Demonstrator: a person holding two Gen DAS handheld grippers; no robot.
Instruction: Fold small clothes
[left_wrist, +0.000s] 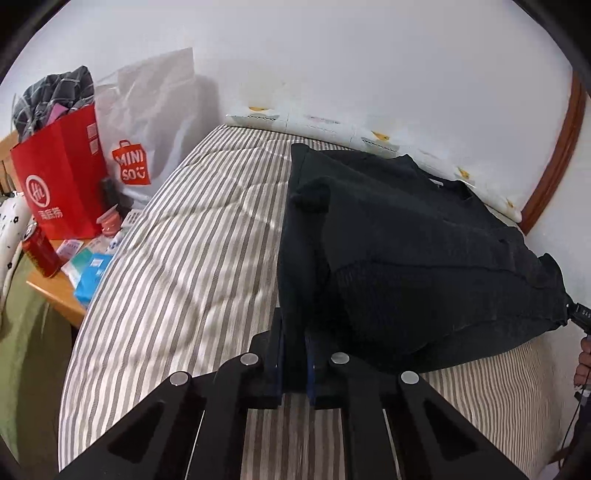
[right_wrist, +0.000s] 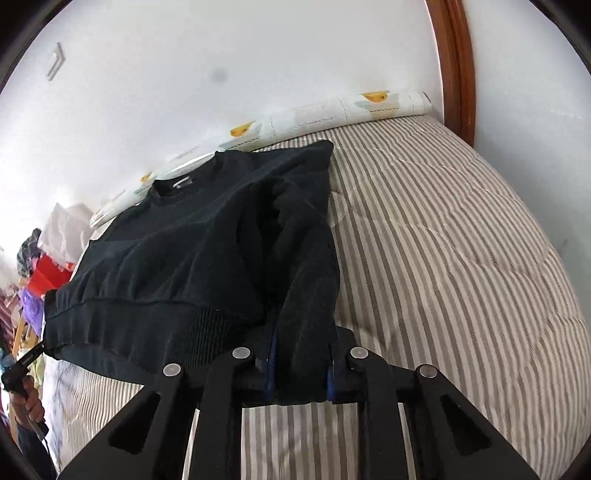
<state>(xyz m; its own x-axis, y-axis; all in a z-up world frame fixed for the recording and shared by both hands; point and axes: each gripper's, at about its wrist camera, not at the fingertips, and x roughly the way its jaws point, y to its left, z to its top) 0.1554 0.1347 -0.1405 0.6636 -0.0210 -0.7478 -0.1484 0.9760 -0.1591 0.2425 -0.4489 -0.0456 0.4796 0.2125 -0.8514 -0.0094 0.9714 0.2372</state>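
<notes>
Left wrist view shows my left gripper pinched tight on one bottom corner of the black knit sweater, and my right gripper is pinched on the other corner. The bottom edge hangs lifted while the neck end rests on the grey and white striped bed cover. If I pull my hands apart too hard, I think a corner could slip out and the sweater would flop down crooked.

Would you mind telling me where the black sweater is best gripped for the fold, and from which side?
Probably at the ribbed hem's two corners, coming from the near edge of the striped bed. The black sweater lies with its collar toward the wall and its hem nearest, giving a firm, thick edge. The left gripper and right gripper are already shut on those corners, the hem spanning between them.
</notes>
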